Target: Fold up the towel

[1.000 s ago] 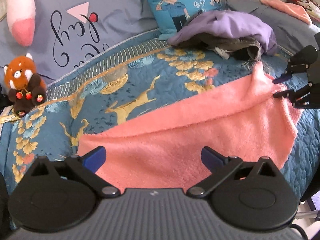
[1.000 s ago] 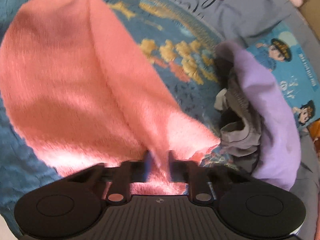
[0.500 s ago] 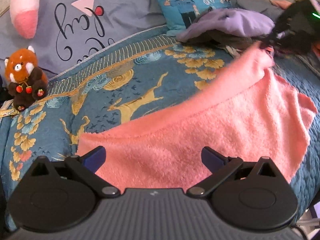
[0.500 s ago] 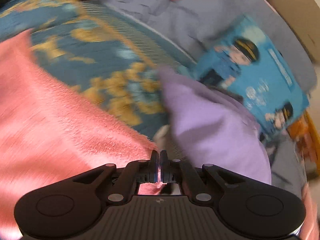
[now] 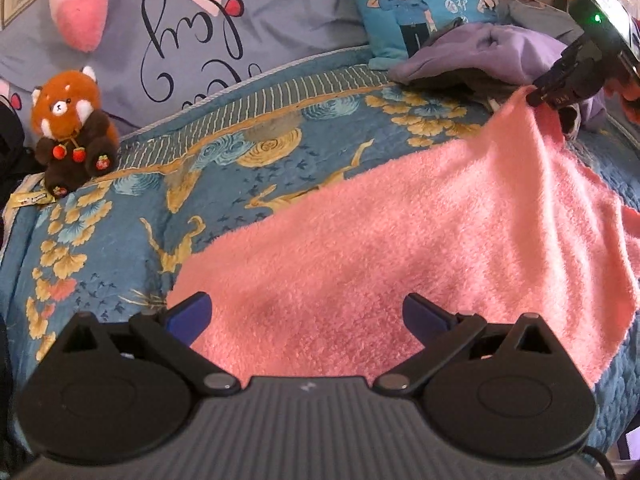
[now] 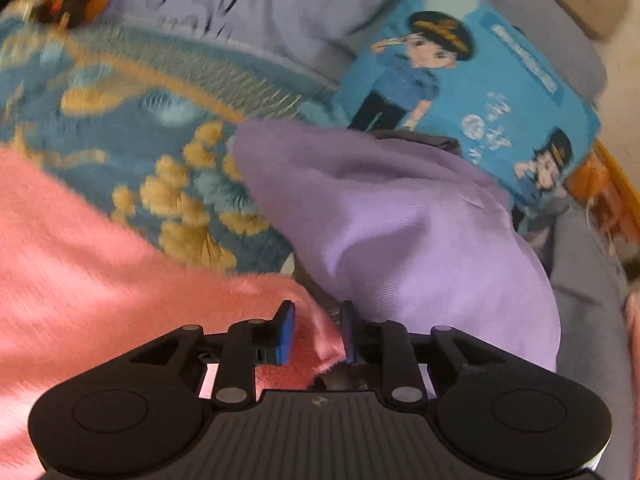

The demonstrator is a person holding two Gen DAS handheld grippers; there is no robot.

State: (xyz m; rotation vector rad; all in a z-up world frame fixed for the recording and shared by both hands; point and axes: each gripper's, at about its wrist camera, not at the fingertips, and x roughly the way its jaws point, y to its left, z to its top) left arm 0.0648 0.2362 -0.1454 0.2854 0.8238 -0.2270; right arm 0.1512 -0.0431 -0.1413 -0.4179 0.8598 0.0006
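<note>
Two handheld grippers work over a pink towel [image 5: 400, 240] spread across a blue bedspread [image 5: 200, 168] patterned with gold leaves and deer. In the left wrist view, the left gripper [image 5: 307, 314] sits at the bottom of the frame with its blue-tipped jaws spread wide, released and holding nothing, hovering above the towel's near edge. The towel fills the centre and right of that frame, its far corner drawn up toward the upper right, where the right gripper [image 5: 538, 98] meets it. In the right wrist view, slightly blurred, the right gripper [image 6: 316, 332] has its jaws parted with the towel's corner [image 6: 316, 328] lying between them; the fabric touches the right pad, a gap shows at the left pad, and whether any grip is left on the cloth cannot be told. Just beyond that corner, a heap of purple clothing [image 6: 400, 232] rests against a blue cartoon cushion [image 6: 480, 80] in the upper right. A red panda plush [image 5: 72, 124] sits at the left of the left wrist view, below a grey lettered pillow [image 5: 192, 32].
</note>
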